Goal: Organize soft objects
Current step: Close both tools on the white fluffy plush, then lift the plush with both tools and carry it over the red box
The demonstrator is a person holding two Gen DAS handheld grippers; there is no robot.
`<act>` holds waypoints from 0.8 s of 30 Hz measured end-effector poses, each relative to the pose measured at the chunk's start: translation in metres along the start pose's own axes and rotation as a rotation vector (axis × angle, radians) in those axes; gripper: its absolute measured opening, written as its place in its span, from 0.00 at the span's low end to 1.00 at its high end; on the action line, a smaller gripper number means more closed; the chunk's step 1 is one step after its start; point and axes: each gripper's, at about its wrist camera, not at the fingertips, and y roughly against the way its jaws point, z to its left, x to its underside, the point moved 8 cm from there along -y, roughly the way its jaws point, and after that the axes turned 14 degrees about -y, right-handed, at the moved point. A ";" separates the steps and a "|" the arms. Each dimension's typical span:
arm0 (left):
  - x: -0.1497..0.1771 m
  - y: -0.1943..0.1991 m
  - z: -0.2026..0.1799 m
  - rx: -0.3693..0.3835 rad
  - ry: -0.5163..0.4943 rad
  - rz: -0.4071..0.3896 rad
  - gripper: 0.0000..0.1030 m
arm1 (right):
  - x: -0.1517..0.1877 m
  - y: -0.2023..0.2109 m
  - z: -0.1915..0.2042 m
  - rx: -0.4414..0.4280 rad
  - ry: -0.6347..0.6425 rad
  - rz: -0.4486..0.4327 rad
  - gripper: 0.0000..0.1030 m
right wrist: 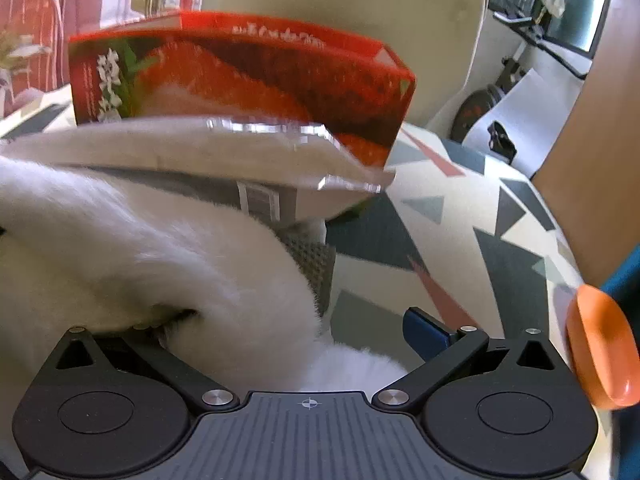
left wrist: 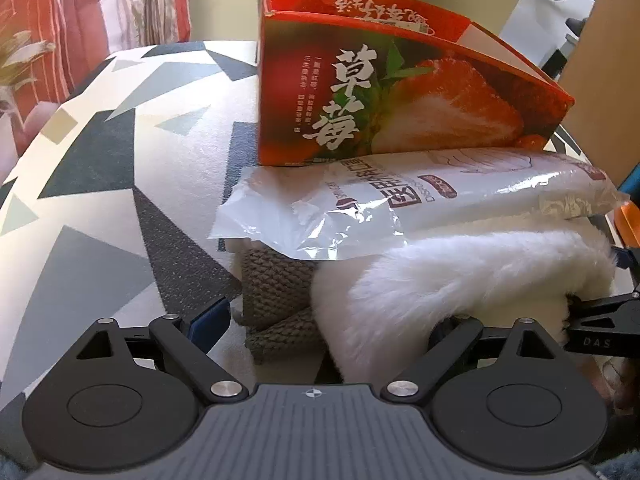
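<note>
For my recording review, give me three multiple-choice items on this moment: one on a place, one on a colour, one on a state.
1. Where does the plastic-wrapped pack lie?
A. Inside the box
B. In front of the strawberry box, over the soft pile
C. On the floor

2. What colour is the fluffy item?
A. White
B. Black
C. Green

3. How do the left gripper jaws stand?
A. Shut on the pack
B. Shut on nothing
C. Open wide

Answers: 1 B, the pack rests over the fluffy item and the knitted cloth, before the box. 2 A, its fur is white in both views. 3 C, the fingers stand far apart either side of the pile, no pad visibly pressing.
</note>
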 end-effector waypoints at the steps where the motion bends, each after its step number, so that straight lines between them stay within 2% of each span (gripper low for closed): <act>1: 0.000 -0.001 -0.001 -0.003 -0.009 -0.001 0.92 | 0.001 -0.001 0.000 -0.002 -0.001 0.001 1.00; 3: -0.002 0.000 -0.003 -0.017 -0.031 -0.011 0.91 | 0.001 -0.001 0.000 -0.007 0.007 -0.006 1.00; 5: -0.003 0.002 -0.005 -0.041 -0.058 -0.028 0.87 | -0.001 0.000 0.001 -0.014 0.028 -0.018 1.00; 9: -0.007 0.010 -0.015 -0.068 -0.120 -0.059 0.72 | -0.002 0.002 0.002 -0.025 0.043 -0.038 0.99; 11: -0.009 0.015 -0.018 -0.086 -0.143 -0.080 0.63 | -0.004 0.005 0.003 -0.019 0.062 -0.063 0.96; 12: -0.010 0.019 -0.021 -0.086 -0.151 -0.094 0.55 | -0.006 0.007 0.004 -0.021 0.070 -0.078 0.93; 14: -0.012 0.025 -0.023 -0.087 -0.160 -0.115 0.47 | -0.010 0.014 0.004 -0.043 0.069 -0.115 0.73; 17: -0.016 0.035 -0.027 -0.083 -0.170 -0.152 0.36 | -0.017 0.024 0.005 -0.085 0.054 -0.146 0.53; 18: -0.017 0.037 -0.028 -0.076 -0.171 -0.162 0.32 | -0.017 0.027 0.005 -0.105 0.049 -0.147 0.49; 20: -0.019 0.041 -0.031 -0.064 -0.178 -0.176 0.27 | -0.018 0.029 0.008 -0.144 0.041 -0.134 0.31; 24: -0.022 0.047 -0.034 -0.050 -0.189 -0.204 0.19 | -0.021 0.038 0.014 -0.201 0.045 -0.129 0.16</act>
